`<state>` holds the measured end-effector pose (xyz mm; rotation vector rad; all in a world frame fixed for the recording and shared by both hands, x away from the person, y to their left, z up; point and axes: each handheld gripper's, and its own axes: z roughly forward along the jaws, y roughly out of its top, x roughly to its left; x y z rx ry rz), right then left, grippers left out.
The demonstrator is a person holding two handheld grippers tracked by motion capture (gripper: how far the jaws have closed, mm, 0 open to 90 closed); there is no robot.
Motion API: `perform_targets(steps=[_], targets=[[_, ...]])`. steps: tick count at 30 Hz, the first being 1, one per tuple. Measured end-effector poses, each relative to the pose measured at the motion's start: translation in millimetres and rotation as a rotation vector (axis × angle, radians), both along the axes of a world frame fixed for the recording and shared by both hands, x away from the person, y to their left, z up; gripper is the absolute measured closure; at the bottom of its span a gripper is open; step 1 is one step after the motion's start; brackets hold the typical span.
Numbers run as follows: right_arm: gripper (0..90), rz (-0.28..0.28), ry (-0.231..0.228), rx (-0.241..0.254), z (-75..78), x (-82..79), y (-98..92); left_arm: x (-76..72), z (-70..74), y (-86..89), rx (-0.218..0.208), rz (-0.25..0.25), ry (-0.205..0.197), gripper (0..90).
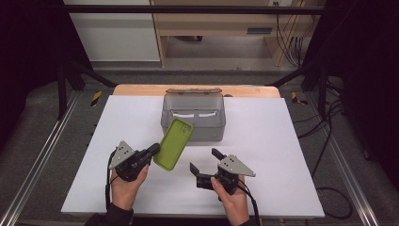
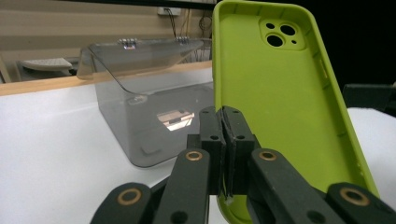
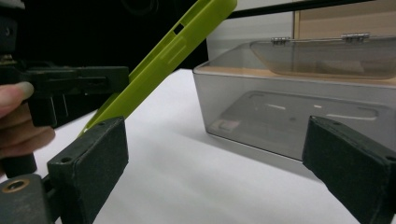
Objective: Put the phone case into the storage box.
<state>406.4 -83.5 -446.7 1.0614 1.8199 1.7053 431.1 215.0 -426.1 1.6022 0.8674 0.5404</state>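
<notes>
The left gripper [image 1: 153, 151] pinches the lower edge of the green phone case [image 1: 173, 143], its jaws pressed onto the wall. The case hangs above the white table [image 1: 263, 141], long axis slanting up toward the grey box [image 1: 193, 115]. The left gripper view shows its hollow inside and camera cutouts; the right gripper view shows its side edge. The right gripper [image 1: 203, 164] stands spread, empty

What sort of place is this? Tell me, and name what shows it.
Probably a lab or workshop set up for recording. A white table stands inside a dark metal frame, cables trail over the floor, and plain wooden benches stand behind.
</notes>
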Motion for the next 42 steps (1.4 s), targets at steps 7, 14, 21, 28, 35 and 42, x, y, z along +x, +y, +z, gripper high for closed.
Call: perform_targets(steps=[7, 14, 21, 28, 35, 42], targets=[[6.4, -0.011, 0.009, 0.131, -2.3, -0.6, 12.6, -2.1, 2.9, 2.2, -0.005, 0.014, -0.014, 88.1], [4.4, -0.013, -0.004, 0.180, 0.2, -2.3, 26.9, -1.1, -0.8, 0.8, -0.007, 0.016, -0.006, 88.1], [5.6, -0.026, 0.012, 0.206, 2.7, -2.9, 29.0, -3.9, -0.2, -4.4, -0.008, 0.006, -0.010, 88.1], [9.5, -0.030, 0.008, 0.237, 7.8, -5.4, 32.5, -7.0, -0.5, -10.2, -0.012, -0.002, -0.017, 88.1], [16.5, -0.030, 0.007, 0.250, 7.9, -5.8, 33.1, -8.8, -0.6, -13.5, -0.014, -0.013, -0.023, 88.1], [24.6, -0.024, 0.012, 0.277, 8.4, -4.9, 28.3, -9.5, -1.6, -15.8, -0.013, -0.020, -0.026, 88.1]])
